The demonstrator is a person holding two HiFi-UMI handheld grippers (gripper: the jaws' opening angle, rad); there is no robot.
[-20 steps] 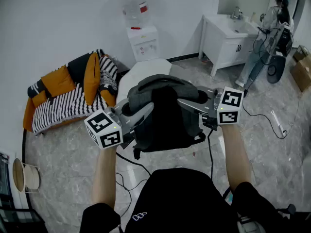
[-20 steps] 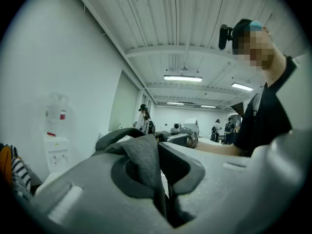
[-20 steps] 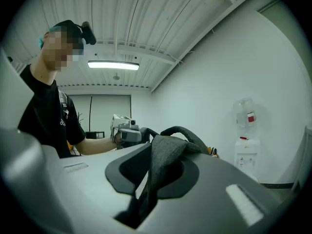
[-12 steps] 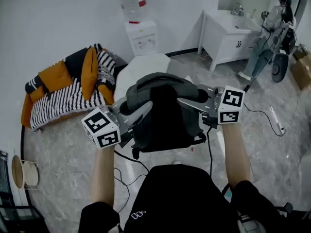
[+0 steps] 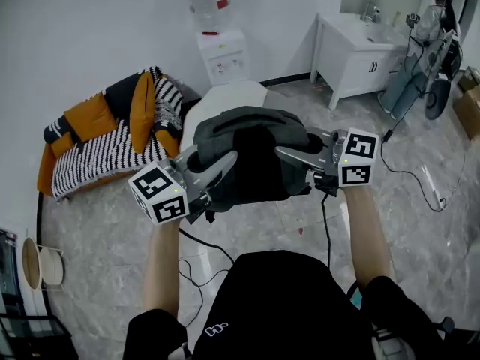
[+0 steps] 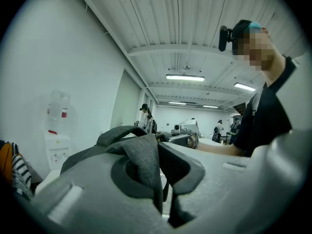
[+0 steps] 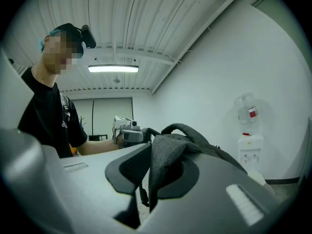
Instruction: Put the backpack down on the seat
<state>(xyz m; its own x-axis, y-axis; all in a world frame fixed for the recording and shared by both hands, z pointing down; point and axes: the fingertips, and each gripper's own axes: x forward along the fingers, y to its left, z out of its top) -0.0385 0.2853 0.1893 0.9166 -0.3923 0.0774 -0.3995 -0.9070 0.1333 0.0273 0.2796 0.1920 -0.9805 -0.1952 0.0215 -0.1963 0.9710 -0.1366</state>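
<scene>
A dark grey backpack (image 5: 251,152) hangs in the air between my two grippers, above the marble floor. My left gripper (image 5: 217,169) is shut on a fold of its grey fabric at the left shoulder. My right gripper (image 5: 294,156) is shut on the fabric at the right side. In the left gripper view the grey strap (image 6: 141,155) is pinched between the pads of that gripper (image 6: 163,179). In the right gripper view the strap (image 7: 163,165) is likewise clamped in the right gripper (image 7: 148,182). A white seat (image 5: 225,96) stands just beyond the backpack, partly hidden by it.
A striped sofa (image 5: 105,152) with orange cushions stands at the left wall. A water dispenser (image 5: 221,55) is behind the seat. A white sink cabinet (image 5: 360,51) and a person (image 5: 431,43) are at the far right. Cables (image 5: 409,175) lie on the floor.
The backpack has been lifted and tipped forward, so its bottom hangs higher than before. Both grippers keep their hold and have shifted slightly up.
</scene>
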